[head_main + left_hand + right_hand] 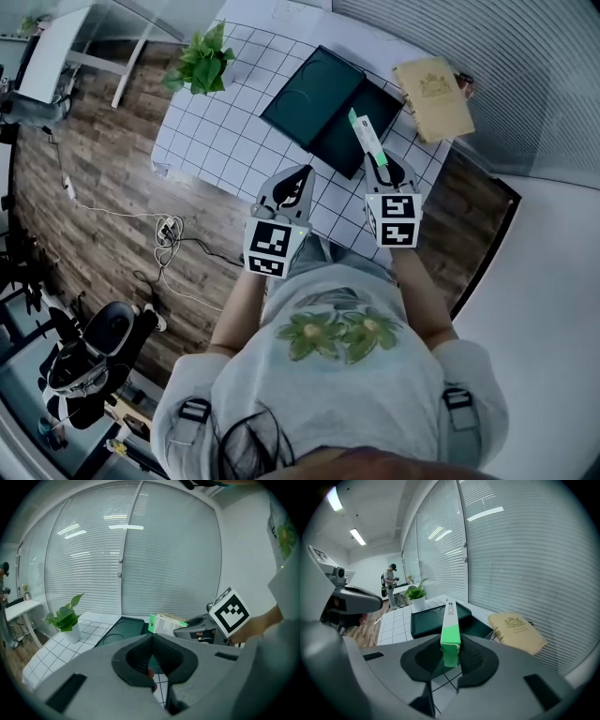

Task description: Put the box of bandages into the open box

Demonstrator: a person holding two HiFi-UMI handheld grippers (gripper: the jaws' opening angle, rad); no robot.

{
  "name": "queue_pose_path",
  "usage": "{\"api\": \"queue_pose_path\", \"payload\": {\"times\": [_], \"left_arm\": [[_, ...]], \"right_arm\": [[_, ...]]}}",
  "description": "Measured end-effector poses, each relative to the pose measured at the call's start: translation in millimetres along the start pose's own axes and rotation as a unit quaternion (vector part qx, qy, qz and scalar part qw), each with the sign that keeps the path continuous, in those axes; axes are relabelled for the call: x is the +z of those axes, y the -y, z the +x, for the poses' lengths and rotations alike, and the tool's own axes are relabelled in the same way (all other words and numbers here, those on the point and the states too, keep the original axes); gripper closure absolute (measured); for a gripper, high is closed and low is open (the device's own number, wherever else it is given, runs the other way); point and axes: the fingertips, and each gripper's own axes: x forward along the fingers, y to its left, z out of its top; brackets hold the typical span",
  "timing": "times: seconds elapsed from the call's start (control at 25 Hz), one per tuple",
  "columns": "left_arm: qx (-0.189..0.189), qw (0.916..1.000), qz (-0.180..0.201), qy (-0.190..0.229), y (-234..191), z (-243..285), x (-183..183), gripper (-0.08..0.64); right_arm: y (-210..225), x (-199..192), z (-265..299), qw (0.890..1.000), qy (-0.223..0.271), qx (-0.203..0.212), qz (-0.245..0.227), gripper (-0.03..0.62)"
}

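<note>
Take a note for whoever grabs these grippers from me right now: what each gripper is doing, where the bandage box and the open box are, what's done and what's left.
Right gripper: shut on the bandage box, holding it in the air by the near right edge of the open box.
Left gripper: shut and empty, hovering over the near edge of the table.
Open box: dark green, lid folded back, nothing visible inside.
Done: bandage box picked up and held at the open box.
Left: lower it into the open box and let go.
</note>
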Motion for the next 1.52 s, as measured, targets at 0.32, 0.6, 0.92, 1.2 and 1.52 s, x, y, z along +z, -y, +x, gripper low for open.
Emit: {"api": "queue_pose_path", "payload": {"times": [0.32,0.6,0.92,1.2,1.52], "left_arm": [[-0.071,0.9969,0.025,-0.022,-17,21,6,0.553],[-0.126,0.9900,0.056,-0.032,-30,34,18,0.553],[-0.161,0.9832,0.075,-0.041,-38,43,20,0.552],[-0.186,0.9767,0.093,-0.055,-48,50,17,0.553],[-0.222,0.9662,0.112,-0.068,-49,60,16,0.552]], "right_arm": [[-2,5,8,0.998,-0.005,-0.052,0.036,0.506],[-6,4,15,0.992,-0.017,-0.099,0.078,0.506],[-14,-2,30,0.985,-0.028,-0.131,0.107,0.506],[-13,-9,42,0.979,-0.037,-0.153,0.130,0.506],[-12,-16,51,0.972,-0.045,-0.171,0.153,0.506]]}}
